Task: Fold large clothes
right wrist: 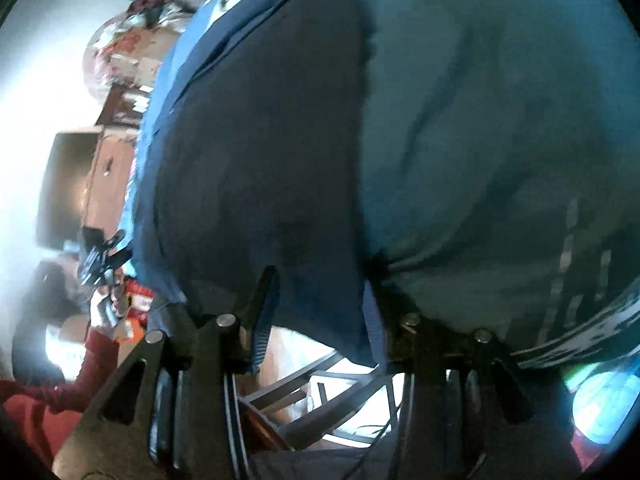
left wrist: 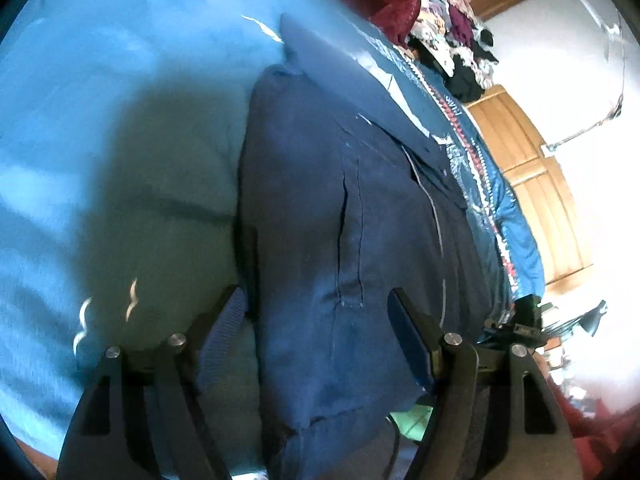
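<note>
1. In the left wrist view we find a light blue bedsheet [left wrist: 100, 140] filling the left half of the picture.
2. A dark blue garment [left wrist: 340, 220] lies on that sheet, running away from the camera, its near edge hanging over the bed's edge.
3. The left gripper [left wrist: 316, 320] stands wide open, one finger on each side of the garment's near end; we see nothing clamped.
4. Further right, a patterned bed cover [left wrist: 476, 160] borders the garment, with a heap of clothes [left wrist: 452, 32] and a wooden door [left wrist: 532, 184] behind.
5. In the right wrist view, a person's red sleeve [right wrist: 92, 364] shows at the left.
6. The right gripper [right wrist: 320, 304] is open, straddling the garment's [right wrist: 260, 160] edge; no grip visible.
7. The bedsheet [right wrist: 500, 120] fills the right.
</note>
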The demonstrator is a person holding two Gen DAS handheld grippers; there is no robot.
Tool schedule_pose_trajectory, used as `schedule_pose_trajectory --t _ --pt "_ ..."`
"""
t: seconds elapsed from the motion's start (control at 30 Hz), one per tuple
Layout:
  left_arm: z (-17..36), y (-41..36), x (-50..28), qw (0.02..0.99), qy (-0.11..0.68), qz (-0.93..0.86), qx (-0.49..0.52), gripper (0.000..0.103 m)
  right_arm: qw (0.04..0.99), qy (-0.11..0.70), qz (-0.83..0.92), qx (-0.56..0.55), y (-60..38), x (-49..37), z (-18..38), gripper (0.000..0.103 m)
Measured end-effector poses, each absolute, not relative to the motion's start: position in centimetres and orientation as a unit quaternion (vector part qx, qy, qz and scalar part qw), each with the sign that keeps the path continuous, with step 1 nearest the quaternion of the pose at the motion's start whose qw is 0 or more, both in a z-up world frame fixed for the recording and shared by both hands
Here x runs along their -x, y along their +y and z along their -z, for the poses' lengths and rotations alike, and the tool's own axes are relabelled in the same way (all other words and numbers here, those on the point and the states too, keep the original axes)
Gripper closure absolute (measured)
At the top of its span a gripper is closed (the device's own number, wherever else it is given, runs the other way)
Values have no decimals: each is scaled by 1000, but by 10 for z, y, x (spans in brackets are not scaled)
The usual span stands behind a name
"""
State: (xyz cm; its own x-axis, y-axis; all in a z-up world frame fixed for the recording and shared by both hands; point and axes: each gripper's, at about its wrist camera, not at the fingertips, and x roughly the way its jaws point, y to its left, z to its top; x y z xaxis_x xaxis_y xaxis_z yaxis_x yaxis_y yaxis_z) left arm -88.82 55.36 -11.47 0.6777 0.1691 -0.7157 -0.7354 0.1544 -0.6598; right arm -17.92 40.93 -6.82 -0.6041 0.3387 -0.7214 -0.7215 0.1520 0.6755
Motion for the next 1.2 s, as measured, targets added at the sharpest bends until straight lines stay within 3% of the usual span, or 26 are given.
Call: schedule_pose_trajectory --t 0.37,0.43,0.5,0.63,0.7,0.83,1.0,1.03,1.07,1.1,1.13,1.2 --pt "110 521 880 729 308 -299 533 31 421 630 -635 151 420 195 68 62" --pt "111 517 875 734 316 -286 530 58 421 627 -637 153 414 190 70 62" --pt "114 517 877 733 318 -292 526 61 424 626 -635 158 415 190 73 62" --pt "120 519 880 731 300 -294 538 61 427 626 -633 156 416 191 77 63" --pt "117 517 876 736 298 -289 536 54 428 624 -634 158 415 192 75 63" --pt "114 517 872 741 304 -281 529 55 426 622 -638 159 412 191 75 62" --pt "119 519 872 736 287 -279 546 53 421 621 -644 152 414 195 74 52" --pt "120 519 873 735 283 -280 548 53 420 620 -645 153 414 197 74 55" --pt "118 518 871 736 283 -282 547 54 421 616 -647 159 414 200 71 77" --pt "116 516 868 737 285 -287 542 61 422 608 -652 162 412 203 64 88" --pt "112 515 868 736 279 -291 544 102 421 603 -661 149 409 203 53 98" --pt "94 512 869 741 221 -280 569 98 413 591 -686 96 401 199 19 100"
